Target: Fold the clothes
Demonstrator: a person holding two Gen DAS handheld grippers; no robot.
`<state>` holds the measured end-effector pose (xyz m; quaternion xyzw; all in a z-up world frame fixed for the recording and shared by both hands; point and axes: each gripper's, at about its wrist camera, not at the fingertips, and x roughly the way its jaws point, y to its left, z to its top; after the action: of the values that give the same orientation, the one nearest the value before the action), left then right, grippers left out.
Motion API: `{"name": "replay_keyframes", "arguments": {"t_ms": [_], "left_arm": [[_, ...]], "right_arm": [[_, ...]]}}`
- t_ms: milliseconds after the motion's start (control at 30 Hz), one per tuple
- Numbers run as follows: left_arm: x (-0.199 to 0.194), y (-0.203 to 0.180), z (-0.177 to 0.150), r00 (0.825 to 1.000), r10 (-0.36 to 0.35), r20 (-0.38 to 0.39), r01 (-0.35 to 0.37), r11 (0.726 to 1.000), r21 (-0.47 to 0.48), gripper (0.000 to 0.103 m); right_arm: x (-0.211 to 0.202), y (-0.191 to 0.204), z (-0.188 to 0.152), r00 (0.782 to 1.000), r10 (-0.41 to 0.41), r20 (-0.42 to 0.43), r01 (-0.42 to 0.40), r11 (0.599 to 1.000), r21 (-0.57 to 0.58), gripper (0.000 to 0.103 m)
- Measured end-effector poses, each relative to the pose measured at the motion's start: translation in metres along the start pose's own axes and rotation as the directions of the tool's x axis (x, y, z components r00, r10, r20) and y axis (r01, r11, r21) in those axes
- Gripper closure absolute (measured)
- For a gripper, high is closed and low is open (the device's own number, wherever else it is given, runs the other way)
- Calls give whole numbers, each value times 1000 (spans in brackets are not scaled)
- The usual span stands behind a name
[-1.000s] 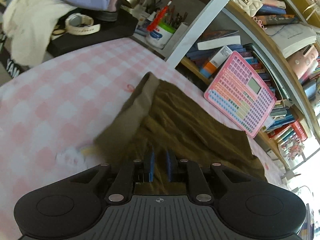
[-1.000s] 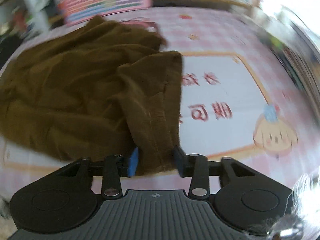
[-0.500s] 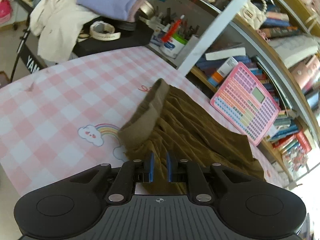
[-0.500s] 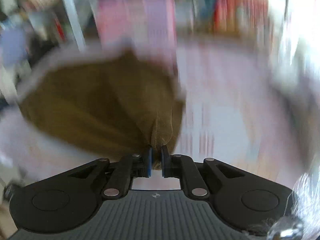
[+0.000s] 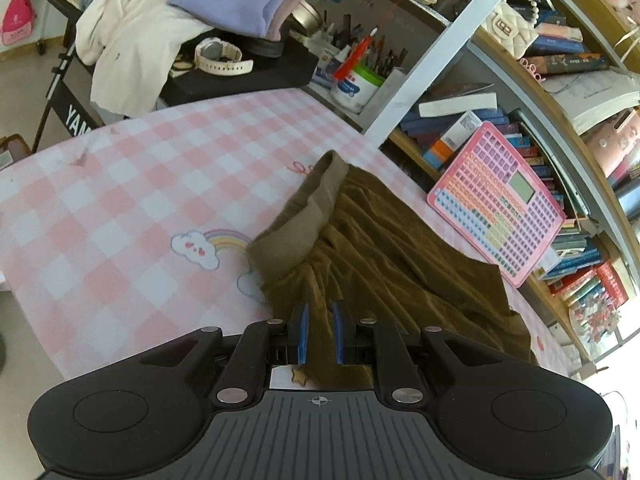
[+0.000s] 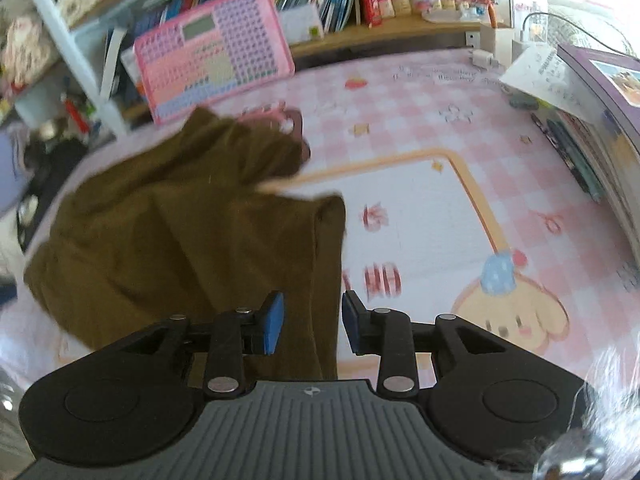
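Broadly, largest first: table [image 5: 120, 184] under a pink-and-white check cover, with a cloud-and-rainbow print at 9 o'clock of the garment in the left wrist view; only the right wrist view shows its white panel with an orange border and red characters, too blurred to read.

Brown garment [image 5: 384, 256], rumpled on the table, lighter waistband turned up toward 11 o'clock.

Bookshelf [image 5: 568, 92] from 12 to 3 o'clock, crammed with books; spine titles too small to read.

Black stand at 10 o'clock, left view only, lettered "YA", the rest cut off.

Pink keyboard toy [image 5: 496, 200], leaning against the shelf at 2 o'clock of the garment.

Left tongs [image 5: 319, 334]: blue pads close together with brown cloth pinched between them.

Right tongs [image 6: 312, 322]: pads apart, a strip of garment [image 6: 180, 240] lying loose between them.

White wristwatch [image 5: 222, 56], left view only, at 11 o'clock.
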<state>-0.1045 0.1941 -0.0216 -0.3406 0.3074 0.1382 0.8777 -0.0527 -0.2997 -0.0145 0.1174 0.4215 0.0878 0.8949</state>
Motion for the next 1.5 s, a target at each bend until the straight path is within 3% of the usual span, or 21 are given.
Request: {"name": "replay_keyframes", "arguments": {"t_ms": [333, 367, 400, 433, 467, 567, 733, 767, 833, 867, 967, 1033, 1267, 1300, 1333, 1367, 1433, 1467, 1500], "left_arm": [[-23, 15, -6, 999, 38, 10, -38, 999, -29, 88], [-26, 17, -6, 999, 44, 15, -43, 999, -32, 88], [-28, 18, -6, 999, 49, 20, -48, 998, -36, 88], [-31, 19, -4, 998, 52, 26, -51, 998, -39, 88], [-33, 20, -4, 998, 55, 32, -53, 998, -42, 88], [-36, 24, -4, 997, 64, 35, -62, 997, -48, 88], [-29, 24, -5, 997, 71, 9, -71, 997, -36, 88], [-26, 23, -5, 997, 73, 7, -73, 997, -34, 87], [-20, 23, -4, 997, 79, 2, -79, 996, -37, 71], [-16, 23, -3, 997, 79, 1, -79, 996, -44, 68], [-1, 27, 2, 998, 62, -15, -63, 993, -104, 64], [14, 30, 7, 999, 40, -30, -45, 984, -172, 55], [59, 31, 28, 998, 46, -47, -58, 953, -297, 56], [63, 31, 30, 998, 36, -45, -48, 951, -306, 63], [63, 29, 33, 1000, 4, -27, -12, 955, -297, 85], [57, 22, 36, 998, -54, 11, 55, 964, -262, 95], [45, 10, 43, 982, -174, 81, 186, 965, -184, 95], [34, 4, 47, 963, -242, 121, 257, 958, -125, 95], [18, -2, 50, 932, -322, 169, 333, 942, -43, 95]], "right_arm": [[59, 3, 36, 999, -6, -37, 7, 999, 33, 73], [67, 4, 37, 998, -24, -55, 25, 999, 26, 77], [72, 4, 37, 998, -21, -67, 22, 1000, 17, 94], [74, 4, 38, 998, -28, -63, 28, 1000, 3, 101], [76, 5, 38, 998, -36, -56, 36, 999, -12, 101], [66, -5, 48, 986, -134, 99, 134, 991, 8, 101], [76, -27, 59, 976, -214, 46, 212, 977, 34, 98], [67, -27, 56, 979, -197, 61, 195, 980, 33, 95], [47, -22, 45, 986, -143, 87, 142, 990, 15, 90], [38, -18, 37, 989, -116, 86, 117, 993, -5, 85], [18, -3, 5, 997, -59, 50, 62, 996, -70, 85], [9, 5, -14, 998, -66, 20, 68, 994, -86, 85], [10, 12, -45, 990, -135, -40, 132, 989, -66, 86], [10, 13, -47, 989, -143, -42, 140, 988, -66, 86], [11, 14, -47, 987, -152, -45, 149, 987, -62, 86], [11, 15, -47, 986, -160, -49, 157, 986, -57, 86], [13, 17, -45, 982, -178, -57, 174, 983, -64, 86], [14, 18, -45, 981, -186, -62, 181, 981, -69, 86], [15, 20, -45, 979, -193, -66, 188, 979, -74, 86]]}}
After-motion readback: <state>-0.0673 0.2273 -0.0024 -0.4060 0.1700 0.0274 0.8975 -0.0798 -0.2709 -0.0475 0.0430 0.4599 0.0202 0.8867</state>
